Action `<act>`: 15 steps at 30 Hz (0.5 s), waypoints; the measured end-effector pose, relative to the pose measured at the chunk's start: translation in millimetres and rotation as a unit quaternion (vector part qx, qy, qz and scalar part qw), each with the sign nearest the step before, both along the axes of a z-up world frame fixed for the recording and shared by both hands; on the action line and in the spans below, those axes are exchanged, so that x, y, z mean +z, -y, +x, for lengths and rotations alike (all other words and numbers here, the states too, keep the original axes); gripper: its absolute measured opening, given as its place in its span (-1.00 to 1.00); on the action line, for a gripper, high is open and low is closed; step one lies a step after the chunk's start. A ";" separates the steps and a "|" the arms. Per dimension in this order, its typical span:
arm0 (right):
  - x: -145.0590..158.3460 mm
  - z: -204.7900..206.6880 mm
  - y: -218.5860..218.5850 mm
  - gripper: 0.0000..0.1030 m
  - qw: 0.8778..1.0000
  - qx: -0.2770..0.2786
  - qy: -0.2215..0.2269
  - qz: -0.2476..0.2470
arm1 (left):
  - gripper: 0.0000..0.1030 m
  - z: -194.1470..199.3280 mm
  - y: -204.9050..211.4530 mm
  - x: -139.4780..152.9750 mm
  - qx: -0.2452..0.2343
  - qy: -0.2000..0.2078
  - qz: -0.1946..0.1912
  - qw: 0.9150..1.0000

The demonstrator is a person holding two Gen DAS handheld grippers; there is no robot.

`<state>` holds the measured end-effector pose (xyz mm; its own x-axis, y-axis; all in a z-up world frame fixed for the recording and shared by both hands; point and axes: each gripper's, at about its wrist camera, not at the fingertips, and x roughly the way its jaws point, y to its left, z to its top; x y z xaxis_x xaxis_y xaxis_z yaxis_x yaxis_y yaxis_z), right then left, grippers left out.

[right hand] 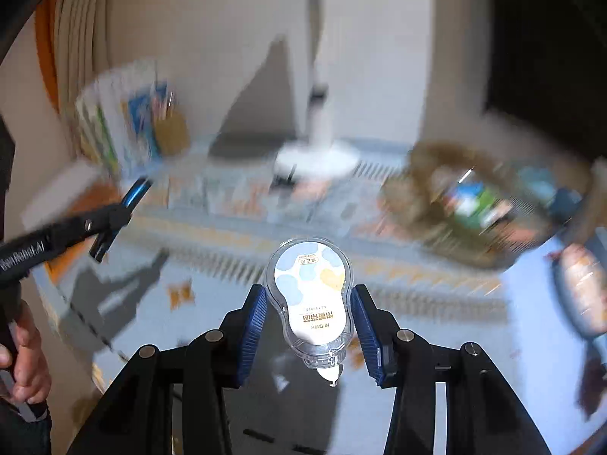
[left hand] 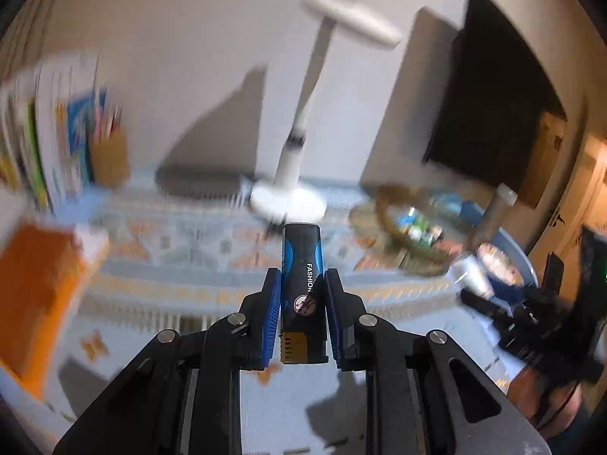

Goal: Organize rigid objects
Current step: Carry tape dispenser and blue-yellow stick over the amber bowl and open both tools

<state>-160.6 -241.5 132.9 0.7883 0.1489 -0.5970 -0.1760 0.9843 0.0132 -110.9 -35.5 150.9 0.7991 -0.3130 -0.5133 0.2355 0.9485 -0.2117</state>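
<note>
My left gripper (left hand: 302,284) is shut on a black and blue lighter (left hand: 302,288) marked FASHION, held above the patterned tablecloth (left hand: 189,265). My right gripper (right hand: 309,303) is shut on a clear plastic correction tape dispenser (right hand: 310,295) with a blue and yellow label, also held above the table. The left gripper (right hand: 114,220) with the lighter shows at the left in the right wrist view. The right gripper (left hand: 531,303) shows blurred at the right in the left wrist view. A woven basket (right hand: 474,197) holding several items sits at the back right.
A white desk lamp (left hand: 292,174) stands at the back middle. Books (left hand: 57,132) and a pencil cup (left hand: 110,159) stand at the back left. An orange box (left hand: 34,295) is at the left. A dark monitor (left hand: 500,113) is at the right. Both views are motion-blurred.
</note>
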 end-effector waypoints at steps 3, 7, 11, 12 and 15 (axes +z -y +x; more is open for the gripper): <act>49.7 -9.4 33.8 -0.12 0.997 -0.045 0.062 -0.015 | -0.62 4.5 20.0 43.8 -0.008 0.049 0.009 0.999; 111.2 -11.8 87.2 -0.12 0.989 -0.095 0.114 -0.010 | -0.62 24.3 49.4 93.6 -0.043 0.088 -0.012 0.995; 143.9 2.8 127.4 -0.12 0.981 -0.142 0.133 -0.029 | -0.62 52.9 97.8 123.3 -0.083 0.108 0.000 0.991; 146.5 11.2 141.5 -0.12 0.979 -0.154 0.131 -0.024 | -0.62 60.7 113.1 124.3 -0.095 0.110 0.009 0.989; 138.8 30.6 168.0 -0.12 0.977 -0.175 0.120 -0.003 | -0.62 85.5 154.6 111.5 -0.125 0.095 0.022 0.987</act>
<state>-130.0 -409.5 271.7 0.9075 -0.1574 -0.3894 0.1741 0.9847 0.0076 -25.4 -190.1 262.4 0.7827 -0.4937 -0.3790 0.4958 0.8627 -0.0999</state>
